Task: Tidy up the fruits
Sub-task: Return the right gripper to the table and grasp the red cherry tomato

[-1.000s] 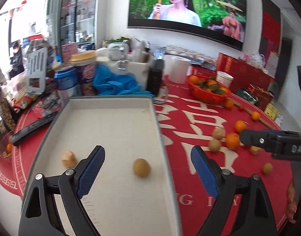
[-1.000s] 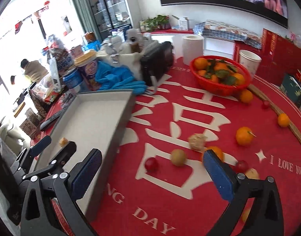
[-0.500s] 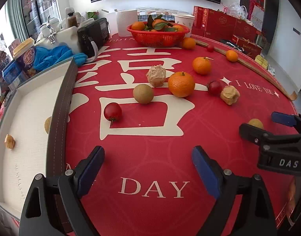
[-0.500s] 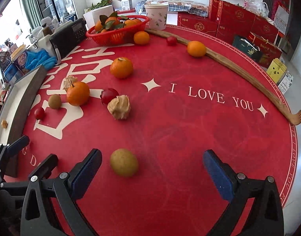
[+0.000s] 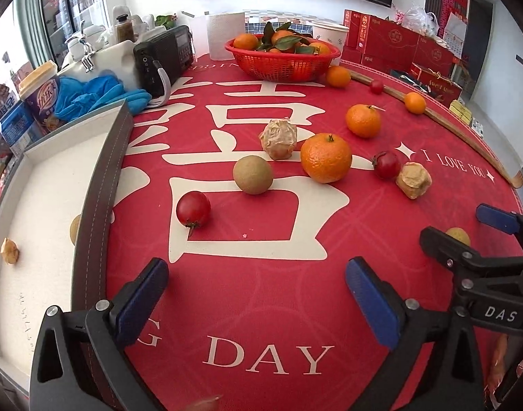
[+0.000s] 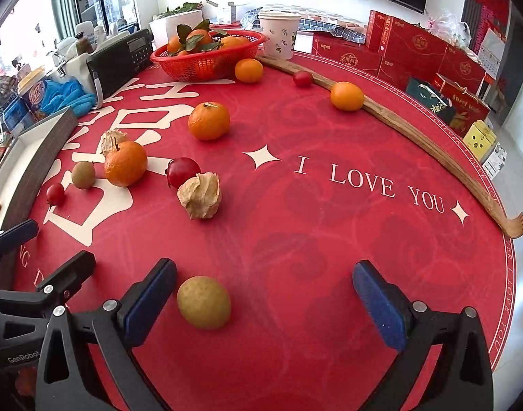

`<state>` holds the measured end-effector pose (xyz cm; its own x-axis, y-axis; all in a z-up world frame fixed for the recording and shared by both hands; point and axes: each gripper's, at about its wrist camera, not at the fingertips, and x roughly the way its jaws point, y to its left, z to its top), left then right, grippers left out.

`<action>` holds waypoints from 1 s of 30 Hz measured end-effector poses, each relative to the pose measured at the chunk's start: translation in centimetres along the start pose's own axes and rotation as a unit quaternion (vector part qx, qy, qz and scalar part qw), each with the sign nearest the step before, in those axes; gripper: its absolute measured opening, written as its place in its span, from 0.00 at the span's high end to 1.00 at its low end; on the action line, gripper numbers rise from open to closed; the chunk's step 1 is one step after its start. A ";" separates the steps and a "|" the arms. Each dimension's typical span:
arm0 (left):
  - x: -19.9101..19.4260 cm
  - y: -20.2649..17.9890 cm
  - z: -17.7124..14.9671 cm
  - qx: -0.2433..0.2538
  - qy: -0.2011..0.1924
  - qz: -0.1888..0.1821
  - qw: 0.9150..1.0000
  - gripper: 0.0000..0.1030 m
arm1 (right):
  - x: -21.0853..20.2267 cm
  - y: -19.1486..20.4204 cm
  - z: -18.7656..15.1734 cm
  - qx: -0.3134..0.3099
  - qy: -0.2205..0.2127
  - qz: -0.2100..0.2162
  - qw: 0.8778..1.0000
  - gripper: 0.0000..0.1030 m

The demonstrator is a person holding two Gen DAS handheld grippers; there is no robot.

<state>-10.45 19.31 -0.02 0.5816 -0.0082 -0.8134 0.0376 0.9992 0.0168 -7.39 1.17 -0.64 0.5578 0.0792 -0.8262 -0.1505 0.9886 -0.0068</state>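
The left gripper (image 5: 258, 298) hangs over the red cloth (image 5: 261, 308) that covers the round worktop, its jaws spread wide after just opening further, with nothing between them but the printed letters. The right gripper (image 6: 265, 294) is likewise released and tilted down at the cloth; a yellowish round fruit (image 6: 204, 302) lies on the cloth between its jaws, just beside the left-hand blue pad (image 6: 148, 299), though I cannot tell whether they touch.

Ahead of the left gripper lie a cherry tomato (image 5: 193, 209), a brown round fruit (image 5: 253, 174), a large tangerine (image 5: 326, 158) and a papery husked fruit (image 5: 278, 138), near one another in a loose cluster. Farther right sit a second red tomato (image 5: 385, 164) and another husked fruit (image 5: 413, 179), just beside each other. A smaller tangerine (image 5: 363, 120) rests beyond them.

Along the left edge stands a shallow white tray (image 5: 39, 205) with a grey rim; inside it are a small tan piece (image 5: 9, 250) and a round fruit (image 5: 75, 229) (half hidden by the rim).

At the far side a red mesh basket (image 5: 282, 63) holds leafy tangerines, with one loose tangerine (image 5: 338, 76) just beside it. A long wooden back scratcher (image 6: 398, 126) curves along the cloth's right edge, an orange fruit (image 6: 347, 96) resting against it.
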 end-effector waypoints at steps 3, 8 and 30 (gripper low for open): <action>-0.2 0.7 -0.3 -0.005 0.001 0.001 1.000 0.00 | 0.0 0.0 -0.1 -0.001 -0.003 0.001 1.000 0.00; -1.0 2.7 -1.1 -0.026 -0.006 0.042 0.999 0.00 | 0.0 0.0 -0.1 -0.001 -0.003 0.001 1.000 0.00; -0.7 3.2 -0.9 -0.029 -0.003 0.041 0.999 0.00 | -0.1 0.1 -0.1 0.008 -0.008 -0.006 1.000 0.00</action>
<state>-11.48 22.57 0.05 0.5858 0.0735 -0.8071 -0.0577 0.9971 0.0489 -7.51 1.22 -0.66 0.5727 0.0698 -0.8168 -0.1308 0.9914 -0.0070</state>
